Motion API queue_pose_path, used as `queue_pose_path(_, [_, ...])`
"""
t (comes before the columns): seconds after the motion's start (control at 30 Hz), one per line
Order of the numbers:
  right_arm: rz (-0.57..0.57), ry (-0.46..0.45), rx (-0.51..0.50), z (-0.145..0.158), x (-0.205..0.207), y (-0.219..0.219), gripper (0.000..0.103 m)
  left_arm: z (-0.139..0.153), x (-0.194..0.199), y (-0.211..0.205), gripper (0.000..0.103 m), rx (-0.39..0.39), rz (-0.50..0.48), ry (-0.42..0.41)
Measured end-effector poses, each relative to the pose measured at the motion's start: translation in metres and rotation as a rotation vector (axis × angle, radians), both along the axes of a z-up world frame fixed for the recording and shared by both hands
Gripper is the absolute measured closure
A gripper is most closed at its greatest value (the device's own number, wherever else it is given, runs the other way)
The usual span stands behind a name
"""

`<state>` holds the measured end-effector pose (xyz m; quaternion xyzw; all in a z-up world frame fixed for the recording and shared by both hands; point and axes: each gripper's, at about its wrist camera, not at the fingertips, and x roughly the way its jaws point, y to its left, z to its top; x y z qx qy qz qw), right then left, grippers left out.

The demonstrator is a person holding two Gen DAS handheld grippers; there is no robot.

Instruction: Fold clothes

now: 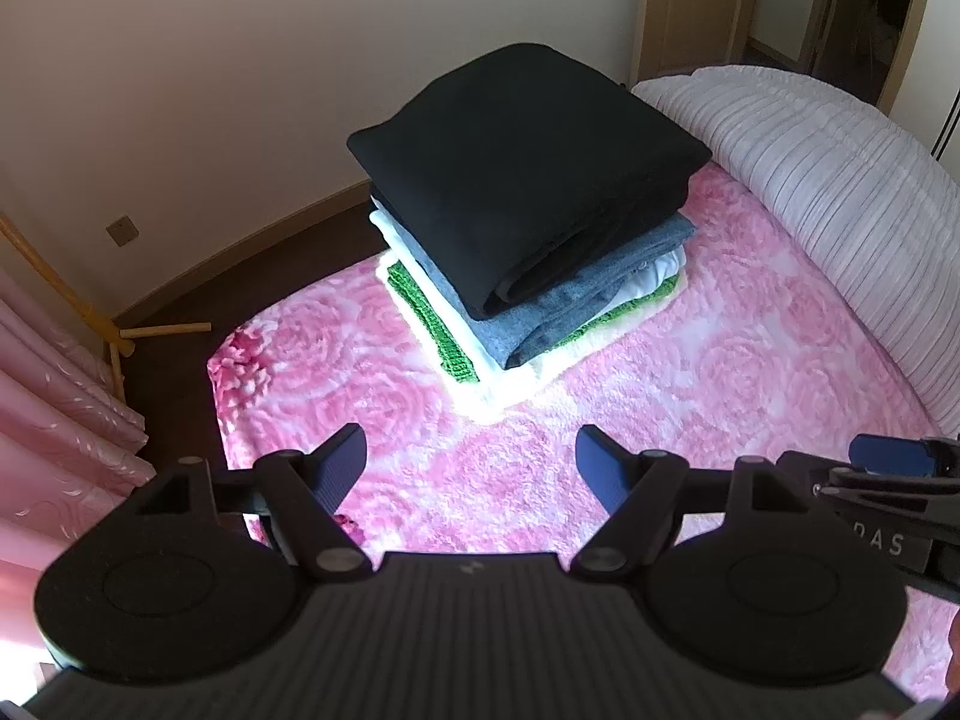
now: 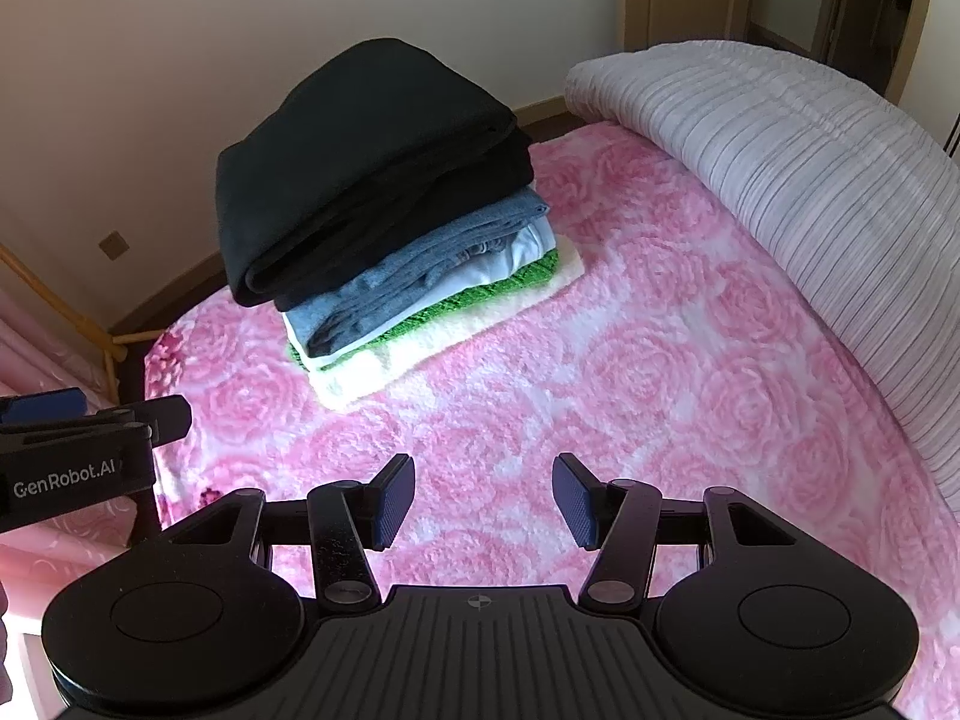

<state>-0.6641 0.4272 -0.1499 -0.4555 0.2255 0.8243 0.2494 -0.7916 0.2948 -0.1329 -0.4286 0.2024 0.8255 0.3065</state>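
A stack of folded clothes [image 1: 528,228] [image 2: 384,210] sits on the pink rose-patterned bed blanket [image 1: 690,396] [image 2: 630,372]. A black garment [image 1: 522,162] [image 2: 372,150] lies on top, over a grey-blue one [image 1: 576,306] [image 2: 420,264], a white one, a green knit [image 1: 444,336] [image 2: 480,300] and a cream one at the bottom. My left gripper [image 1: 471,468] hovers open over the blanket, short of the stack, nothing between its fingers. My right gripper [image 2: 483,498] is also open and empty, nearer than the stack and to its right.
A rolled white striped quilt [image 1: 840,198] [image 2: 810,192] lies along the right side of the bed. The bed's corner and dark floor [image 1: 180,354] are at left, with pink curtains [image 1: 54,420] and a wooden stand [image 1: 120,330]. A cream wall stands behind.
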Motion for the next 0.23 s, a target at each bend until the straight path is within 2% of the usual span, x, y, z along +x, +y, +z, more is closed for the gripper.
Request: queue_pose_path(0.23, [0.009, 0.011, 0.022, 0.014, 0.002, -0.021, 0.048, 0.016, 0.006, -0.021, 0.030, 0.029, 0.006, 0.045])
